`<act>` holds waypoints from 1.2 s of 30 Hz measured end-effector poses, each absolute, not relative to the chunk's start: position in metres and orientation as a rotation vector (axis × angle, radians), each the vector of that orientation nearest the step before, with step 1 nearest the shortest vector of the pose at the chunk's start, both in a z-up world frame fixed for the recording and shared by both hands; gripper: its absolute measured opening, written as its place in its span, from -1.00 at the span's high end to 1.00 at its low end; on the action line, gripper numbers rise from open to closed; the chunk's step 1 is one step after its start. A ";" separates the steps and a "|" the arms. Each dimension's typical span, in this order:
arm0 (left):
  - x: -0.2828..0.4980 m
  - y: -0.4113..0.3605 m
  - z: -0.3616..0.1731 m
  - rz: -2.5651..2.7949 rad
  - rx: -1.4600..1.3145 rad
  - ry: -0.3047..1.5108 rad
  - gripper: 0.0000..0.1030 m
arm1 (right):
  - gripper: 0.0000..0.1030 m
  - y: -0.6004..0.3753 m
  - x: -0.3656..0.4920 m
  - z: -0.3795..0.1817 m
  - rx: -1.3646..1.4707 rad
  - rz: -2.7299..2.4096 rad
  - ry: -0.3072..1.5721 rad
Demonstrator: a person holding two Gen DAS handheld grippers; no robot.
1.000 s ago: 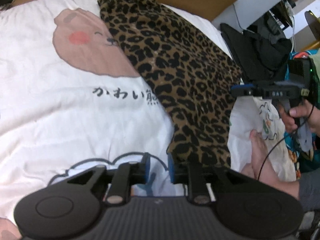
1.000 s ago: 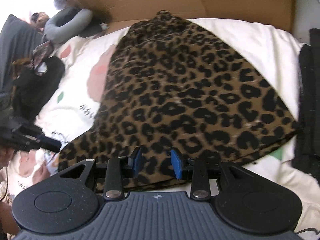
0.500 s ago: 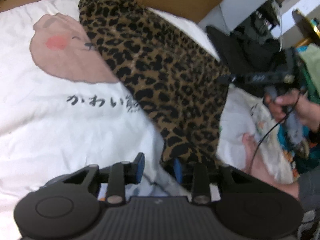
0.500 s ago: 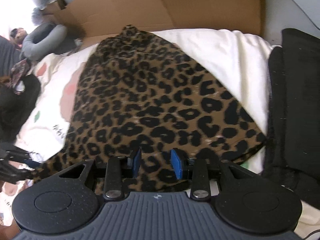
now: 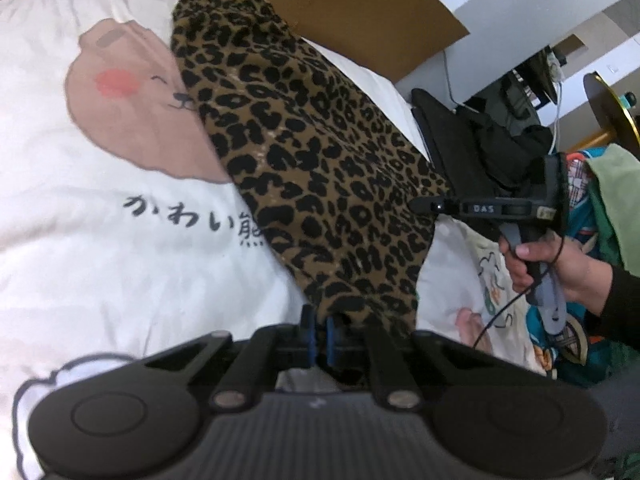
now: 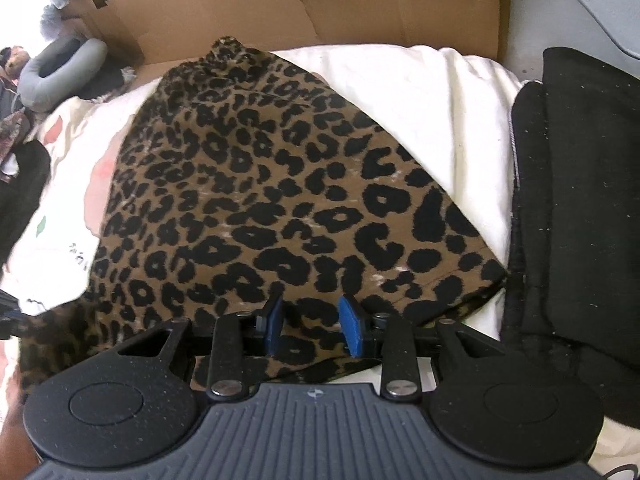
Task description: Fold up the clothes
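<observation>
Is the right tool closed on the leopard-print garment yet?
No, the right tool has its blue pads apart, standing over the leopard-print garment without pinching it.

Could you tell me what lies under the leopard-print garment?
The leopard-print garment lies on a white bear-print blanket, covering part of the bear's face and the printed writing. Anything else beneath stays hidden.
</observation>
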State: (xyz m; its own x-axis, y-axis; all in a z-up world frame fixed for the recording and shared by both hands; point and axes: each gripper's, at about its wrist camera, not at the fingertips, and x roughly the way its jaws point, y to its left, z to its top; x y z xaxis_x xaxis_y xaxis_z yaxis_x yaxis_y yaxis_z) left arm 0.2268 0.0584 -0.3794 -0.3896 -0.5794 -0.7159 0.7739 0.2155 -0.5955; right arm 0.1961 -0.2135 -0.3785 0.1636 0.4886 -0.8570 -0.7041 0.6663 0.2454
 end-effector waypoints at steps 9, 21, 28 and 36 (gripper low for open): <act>0.224 0.078 -0.383 -1.435 0.262 1.333 0.92 | 0.41 -0.212 0.193 -0.383 -0.278 0.861 1.104; 0.235 0.075 -0.362 -1.408 0.228 1.299 0.32 | 0.38 -0.218 0.190 -0.364 -0.266 0.851 1.063; 0.235 0.056 -0.378 -1.397 0.145 1.363 0.05 | 0.38 -0.218 0.187 -0.364 -0.279 0.859 1.060; 0.240 0.049 -0.409 -1.348 0.052 1.493 0.27 | 0.38 -0.218 0.185 -0.366 -0.274 0.871 1.060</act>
